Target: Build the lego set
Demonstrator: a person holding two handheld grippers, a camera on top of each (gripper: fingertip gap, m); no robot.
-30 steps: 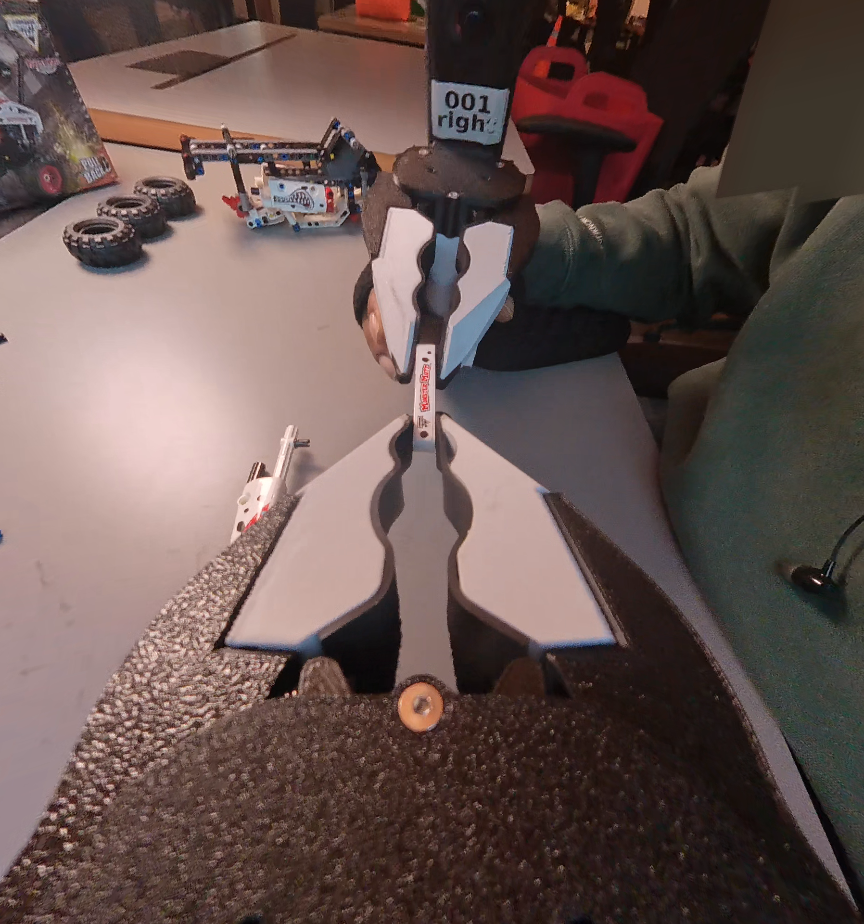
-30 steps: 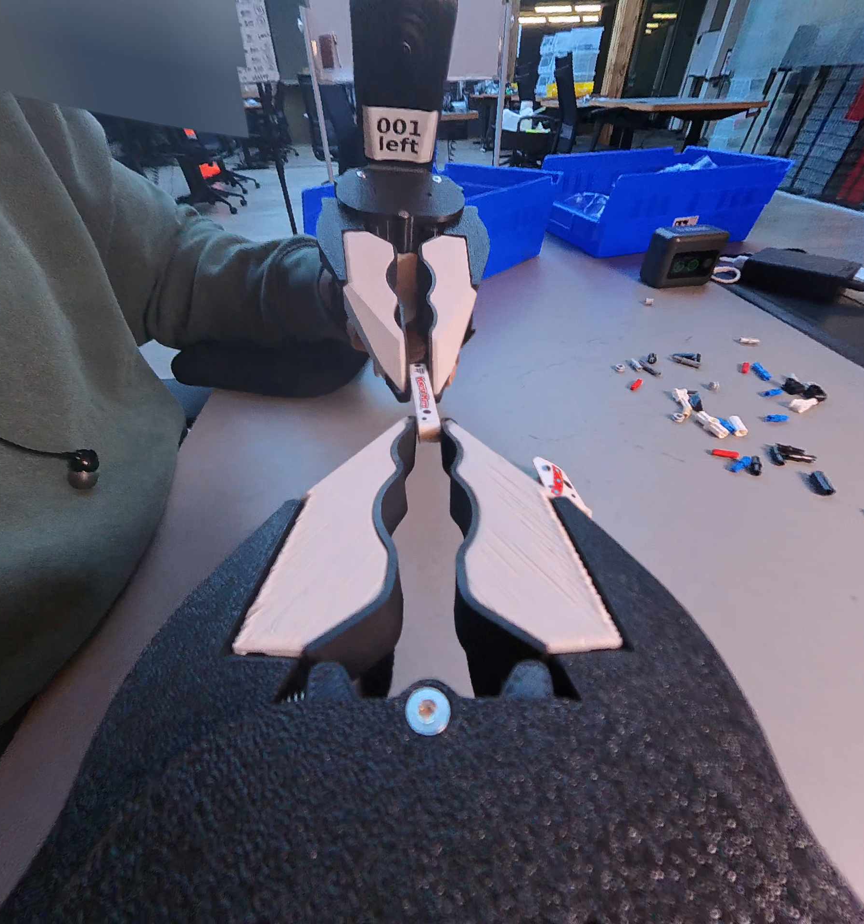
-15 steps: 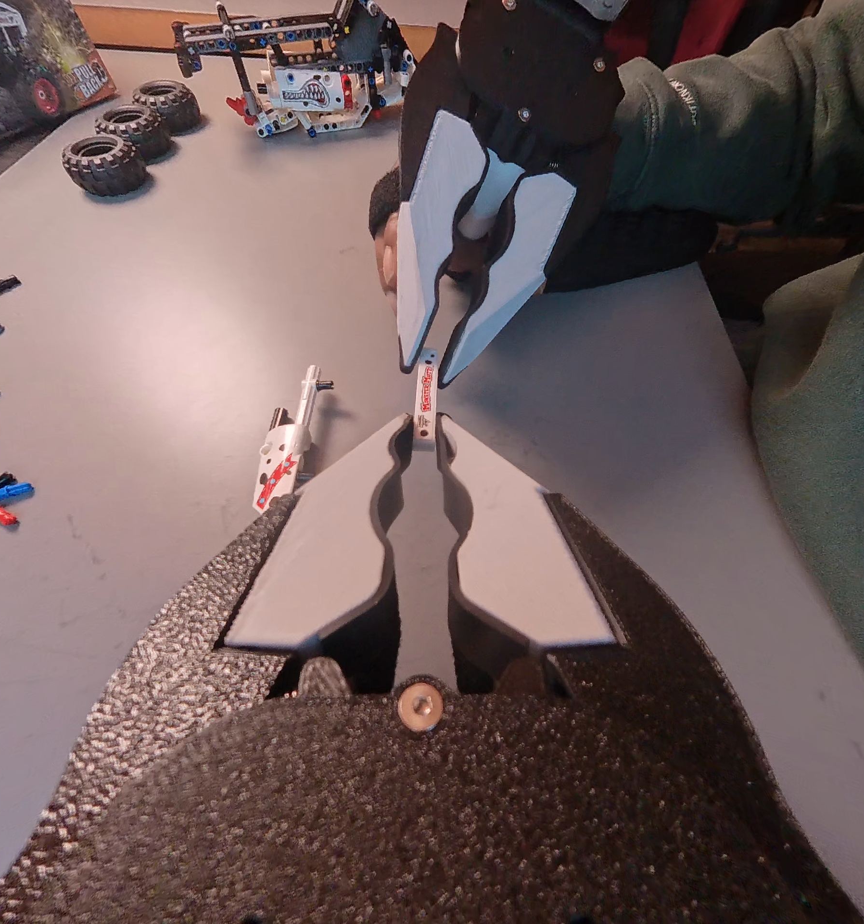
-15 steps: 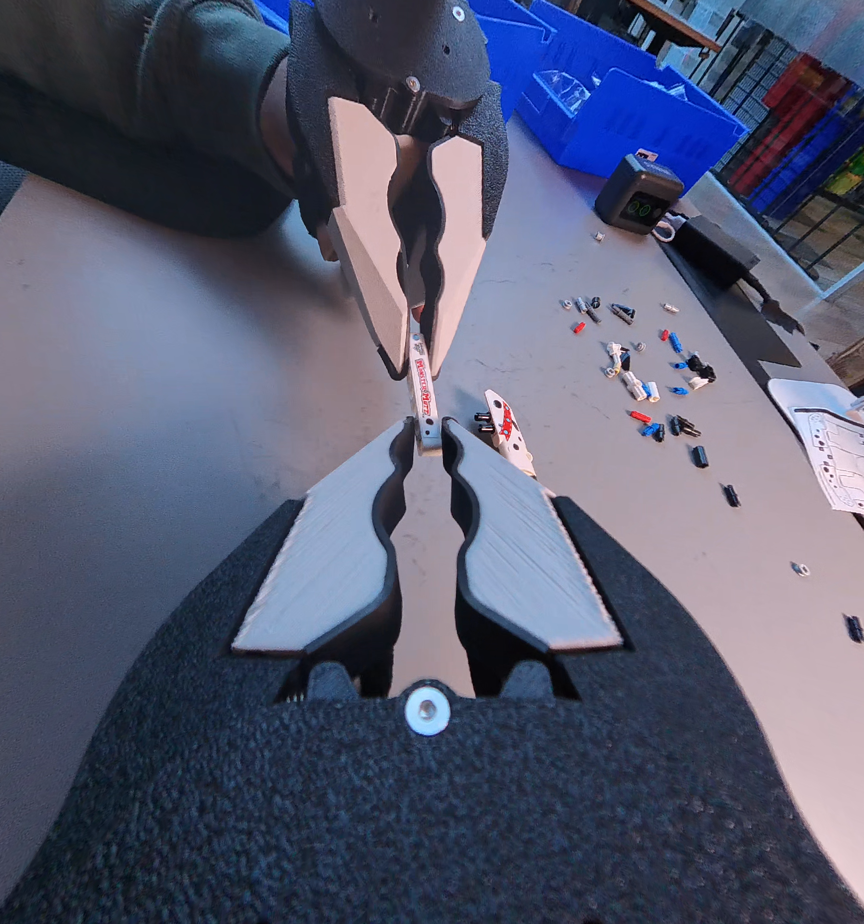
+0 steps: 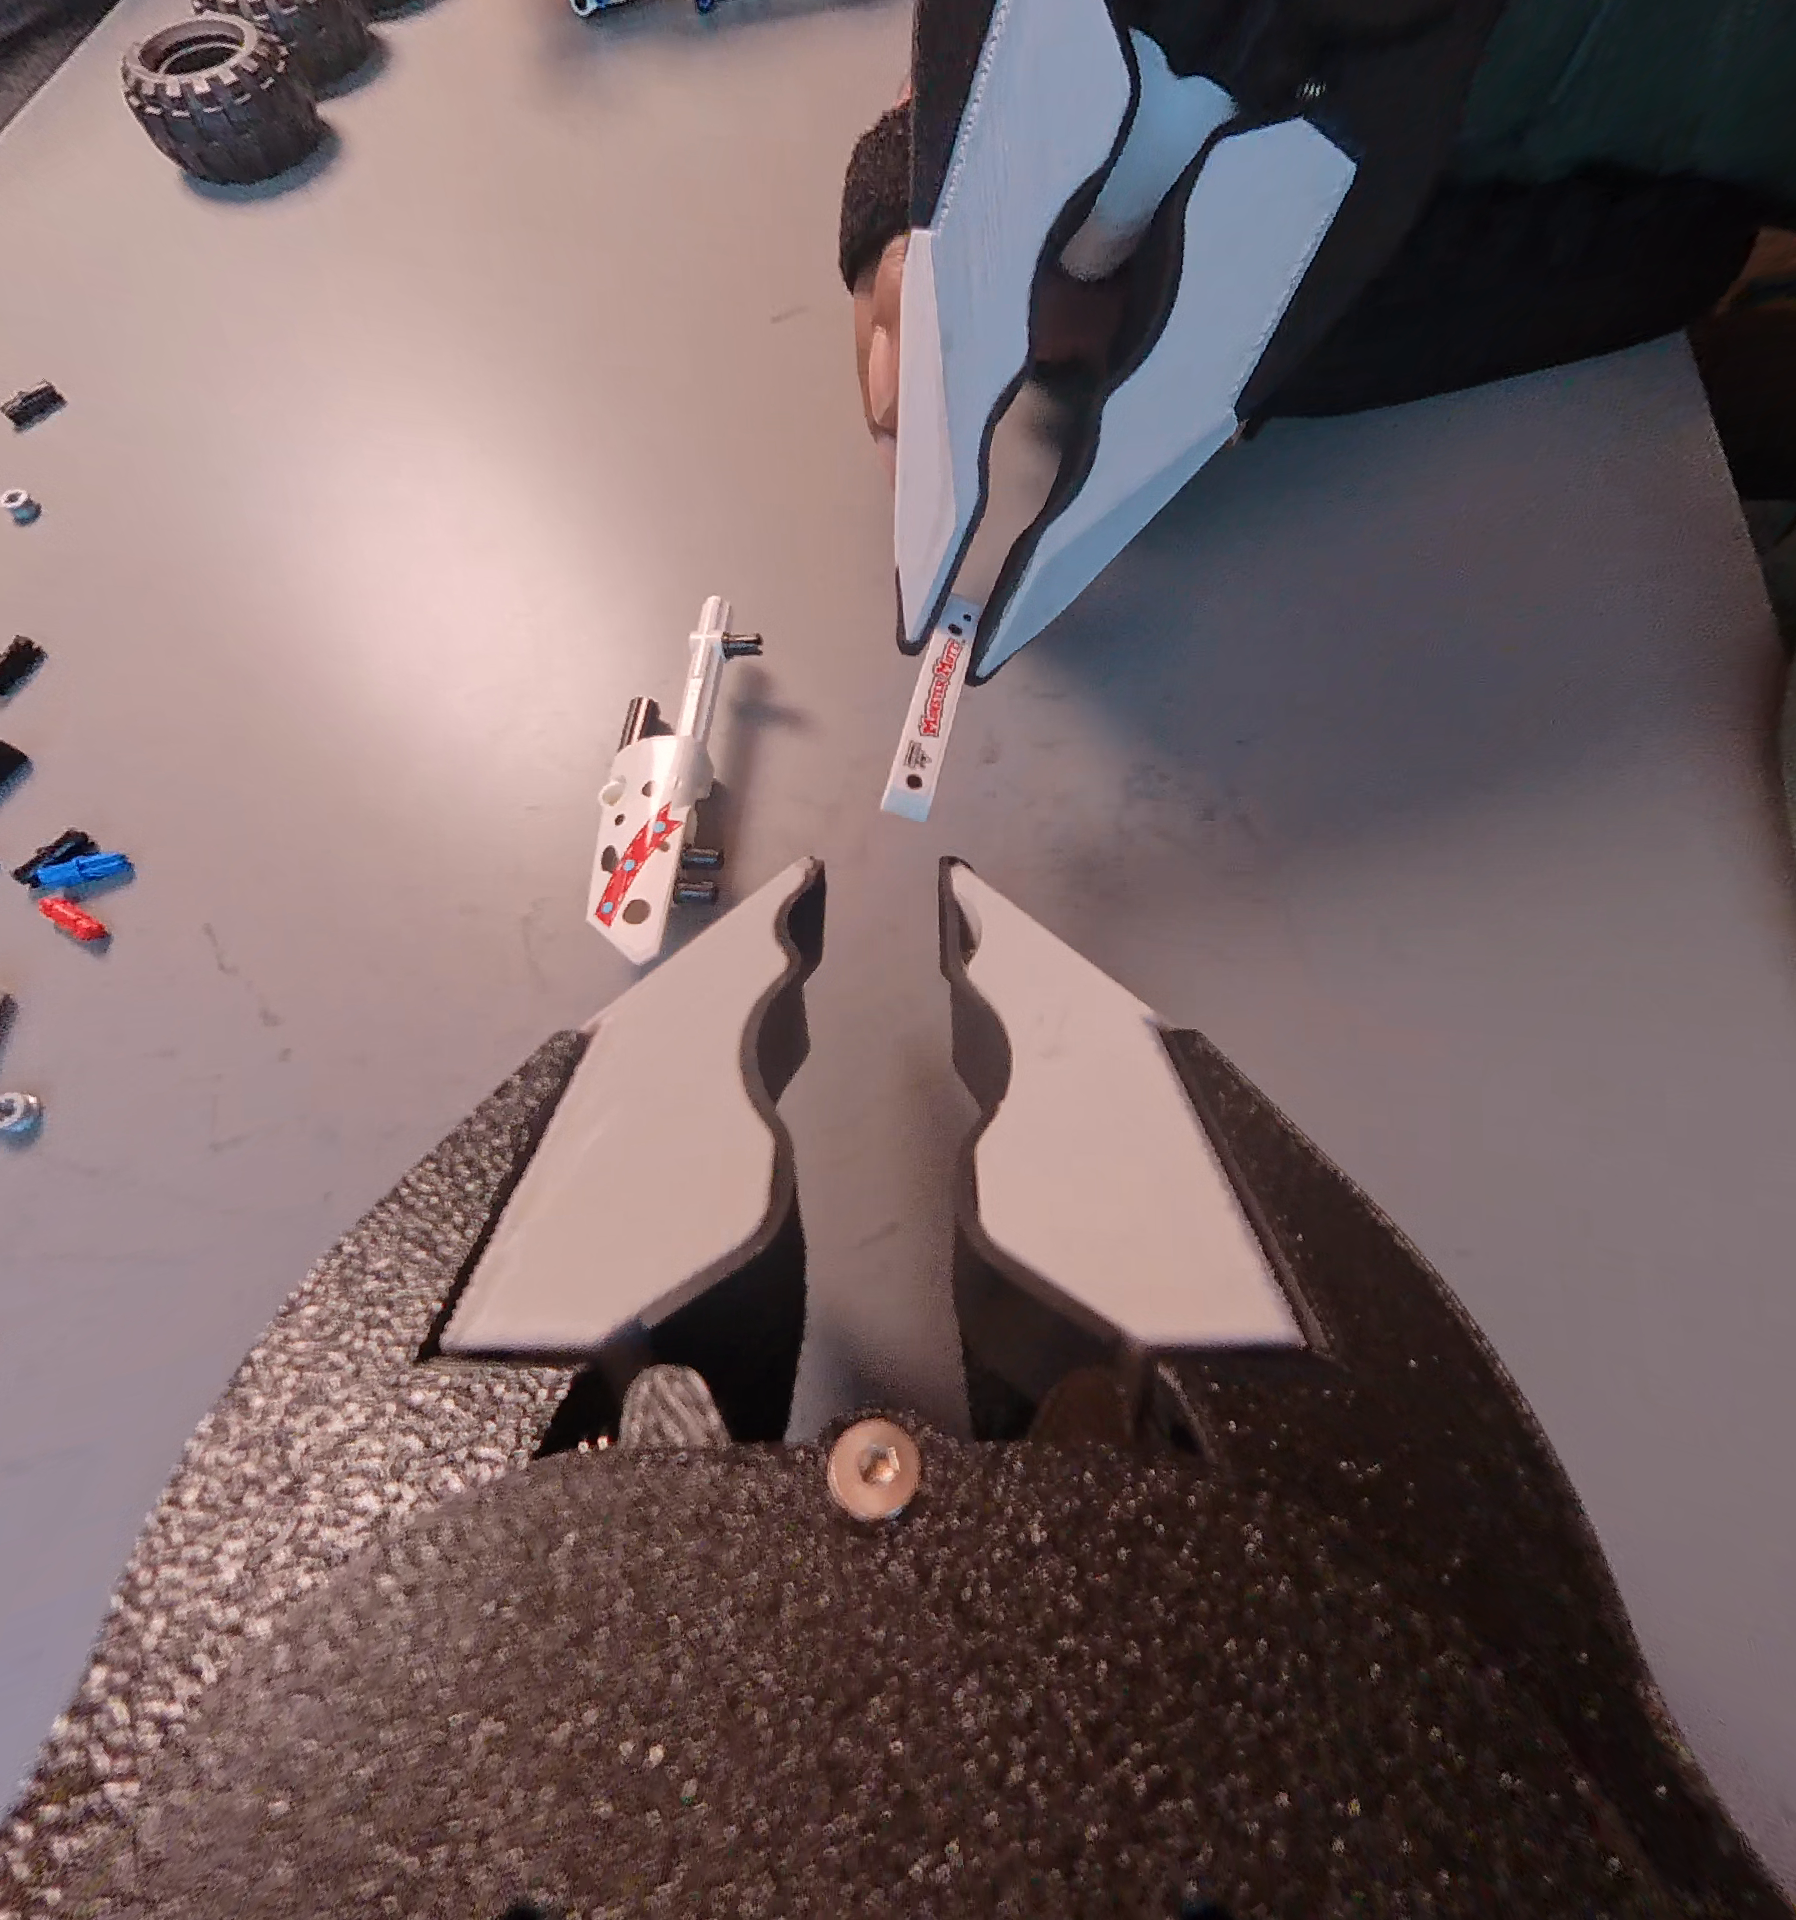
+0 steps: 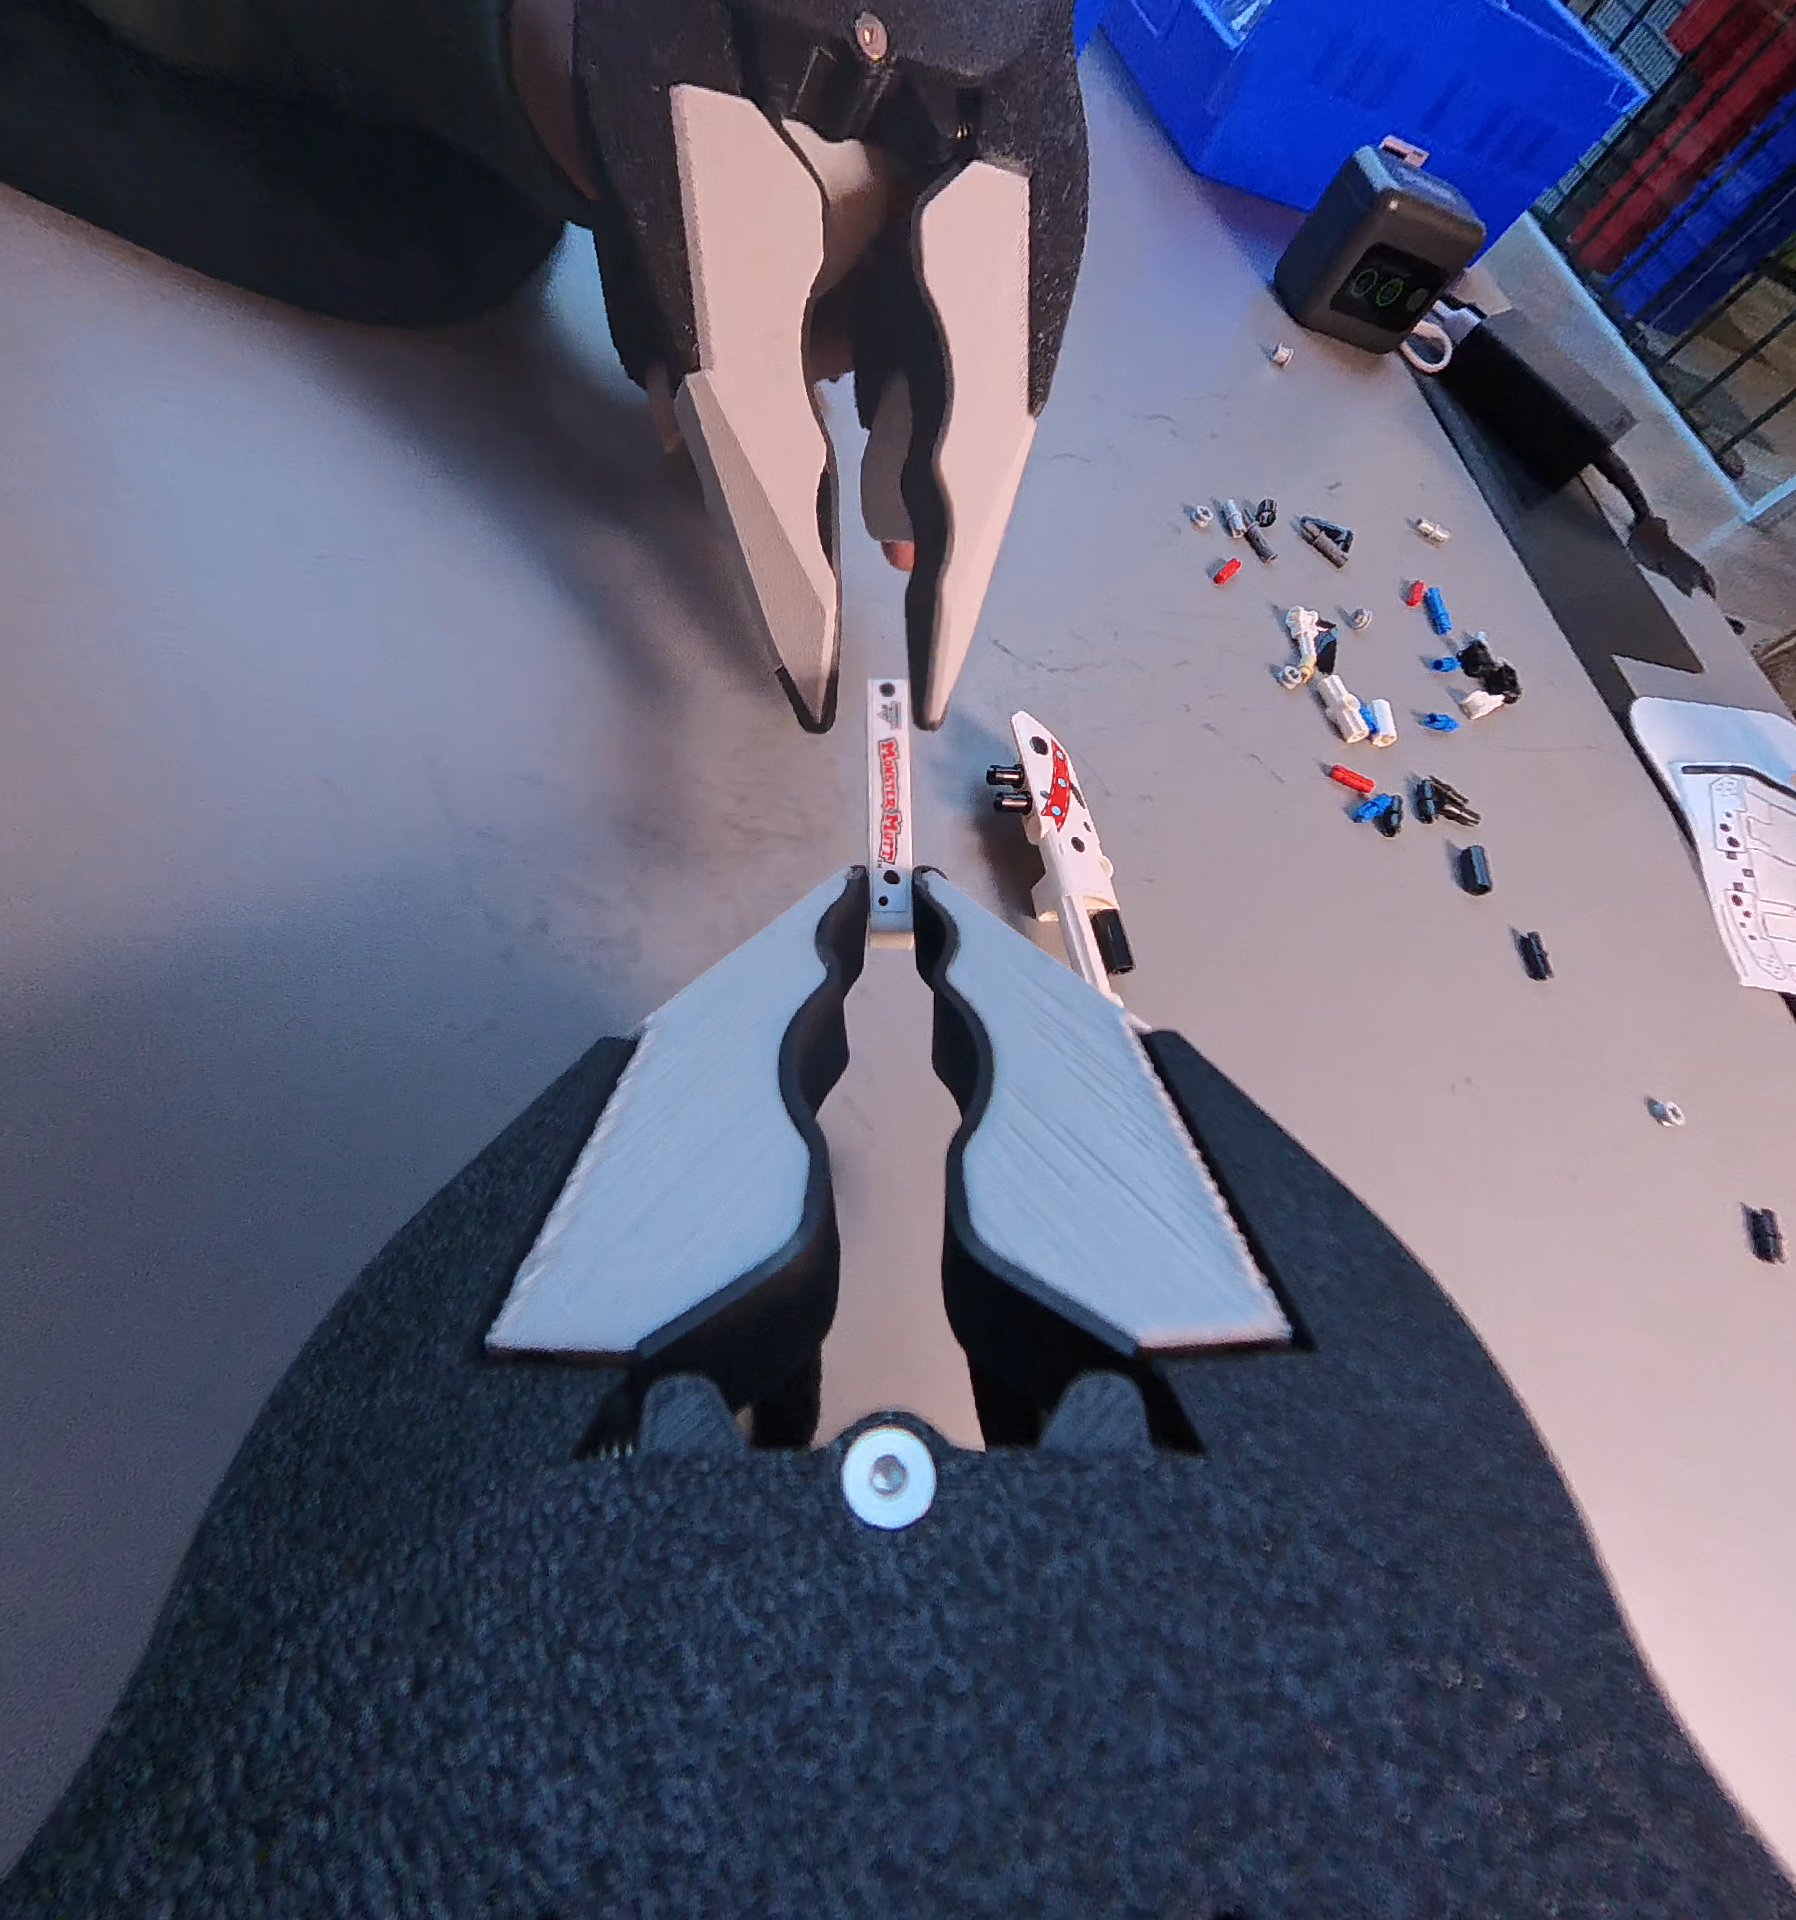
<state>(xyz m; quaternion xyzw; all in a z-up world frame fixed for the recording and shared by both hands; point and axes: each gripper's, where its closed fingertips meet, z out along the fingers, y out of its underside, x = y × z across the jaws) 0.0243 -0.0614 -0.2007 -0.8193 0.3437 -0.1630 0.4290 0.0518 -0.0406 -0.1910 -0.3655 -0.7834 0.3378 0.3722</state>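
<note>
A white lego beam (image 6: 892, 821) with a red sticker hangs above the grey table (image 5: 1341, 831), pinched at one end by the right gripper (image 6: 889, 883), whose fingers are clamped on it. Facing it, the left gripper (image 5: 881, 883) stands with its fingers apart, holding nothing, the beam's free end just clear of its tips. On the table just beside the beam lies a white panel sub-assembly (image 5: 655, 821) with black pins, not yet joined to anything. Much of the build appears to remain: black tyres (image 5: 224, 104) sit unmounted at the far left, and small pins and connectors (image 6: 1372, 686) lie scattered to the right, near a paper instruction sheet (image 6: 1777, 883). The tabletop between the grippers is open; its near edge runs close behind the right gripper in the left wrist view.
</note>
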